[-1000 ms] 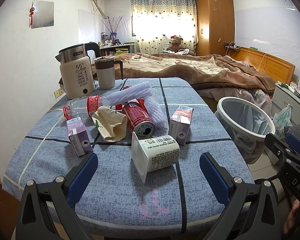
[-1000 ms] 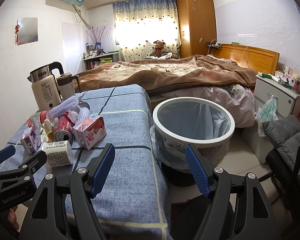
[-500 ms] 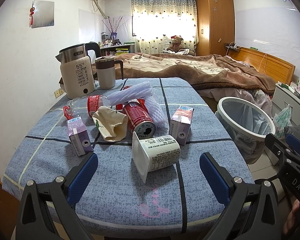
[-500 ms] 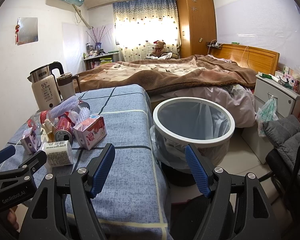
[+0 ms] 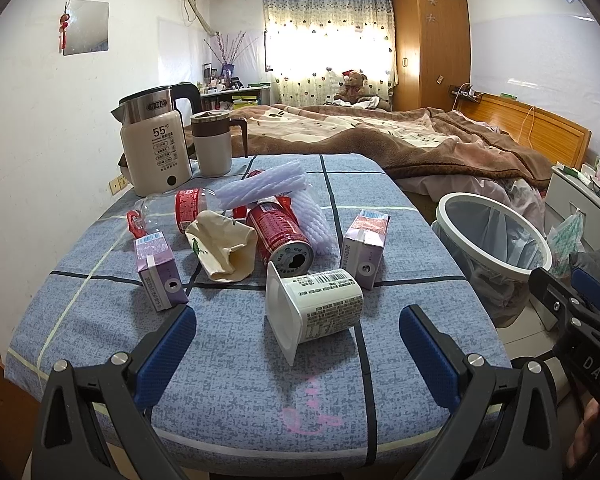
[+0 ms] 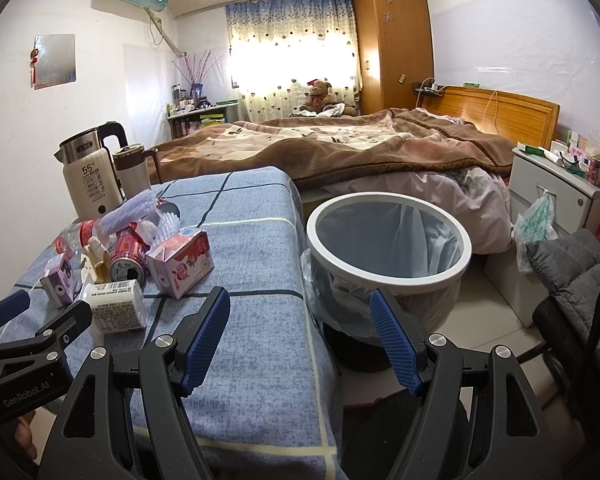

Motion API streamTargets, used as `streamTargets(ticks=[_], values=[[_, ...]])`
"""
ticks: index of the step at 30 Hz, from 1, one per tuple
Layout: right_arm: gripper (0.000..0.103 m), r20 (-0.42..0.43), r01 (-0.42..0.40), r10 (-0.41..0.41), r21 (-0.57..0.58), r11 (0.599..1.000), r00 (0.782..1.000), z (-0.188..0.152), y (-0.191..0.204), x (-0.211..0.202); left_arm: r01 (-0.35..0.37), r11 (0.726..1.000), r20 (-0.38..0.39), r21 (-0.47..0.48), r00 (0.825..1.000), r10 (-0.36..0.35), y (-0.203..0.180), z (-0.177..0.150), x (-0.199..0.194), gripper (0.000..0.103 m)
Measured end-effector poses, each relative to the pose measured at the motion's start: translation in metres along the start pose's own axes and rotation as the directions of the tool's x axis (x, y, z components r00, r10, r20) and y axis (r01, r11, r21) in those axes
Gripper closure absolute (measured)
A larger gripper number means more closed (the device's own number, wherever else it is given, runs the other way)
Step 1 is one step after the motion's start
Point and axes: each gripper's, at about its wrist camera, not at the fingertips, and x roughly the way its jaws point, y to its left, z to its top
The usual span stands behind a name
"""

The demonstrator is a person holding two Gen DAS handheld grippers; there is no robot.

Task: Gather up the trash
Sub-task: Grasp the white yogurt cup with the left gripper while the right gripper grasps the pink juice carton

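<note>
Trash lies on the blue checked tablecloth (image 5: pixel 228 360): a white yogurt cup (image 5: pixel 320 304) on its side, a red can (image 5: pixel 280 236), two purple cartons (image 5: pixel 158 276) (image 5: pixel 366 246), a crumpled beige paper cup (image 5: pixel 224 248), white foam netting (image 5: pixel 260 188) and a clear bottle (image 5: pixel 180 210). My left gripper (image 5: pixel 298 344) hovers open just short of the yogurt cup, holding nothing. My right gripper (image 6: pixel 300 336) is open and empty over the table's right edge, in front of the white-rimmed trash bin (image 6: pixel 388 240) lined with a bag.
A white kettle (image 5: pixel 154 148) and a mug (image 5: pixel 216 142) stand at the table's back left. A bed (image 6: pixel 340 148) lies behind, a nightstand (image 6: pixel 556 196) and a grey padded chair (image 6: pixel 572 272) to the right. The bin stands on the floor beside the table.
</note>
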Motion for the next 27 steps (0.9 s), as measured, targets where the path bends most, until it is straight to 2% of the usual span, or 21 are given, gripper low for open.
streamTargets(ticks=[6, 14, 18, 21, 25, 27], values=[[0.030, -0.022, -0.015, 0.015, 0.006, 1.000, 1.000, -0.001, 0.002, 0.011, -0.017, 1.000, -0.013, 0.005, 1.000, 0.017, 0.013, -0.004, 0.005, 0.000], [0.030, -0.072, -0.043, 0.044, 0.013, 0.999, 0.996, -0.002, 0.007, 0.032, 0.000, 1.000, -0.042, -0.007, 0.999, 0.000, 0.048, -0.010, 0.017, 0.000], [0.030, -0.074, -0.075, 0.075, 0.000, 0.997, 0.994, 0.000, 0.014, 0.040, 0.080, 0.997, -0.047, -0.015, 0.996, -0.081, 0.055, -0.008, 0.025, 0.000], [0.030, -0.081, -0.087, 0.086, -0.015, 0.996, 0.993, 0.002, 0.017, 0.047, 0.129, 0.991, -0.042, 0.020, 0.991, -0.128, 0.052, -0.005, 0.035, 0.000], [0.030, -0.090, -0.072, 0.069, -0.027, 0.997, 0.994, 0.007, 0.018, 0.059, 0.211, 0.977, -0.073, 0.015, 0.975, -0.209, 0.048, 0.000, 0.052, 0.000], [0.030, -0.098, -0.074, 0.071, -0.027, 0.997, 0.993, 0.010, 0.018, 0.066, 0.217, 0.976, -0.084, 0.023, 0.973, -0.214, 0.043, 0.002, 0.058, 0.000]])
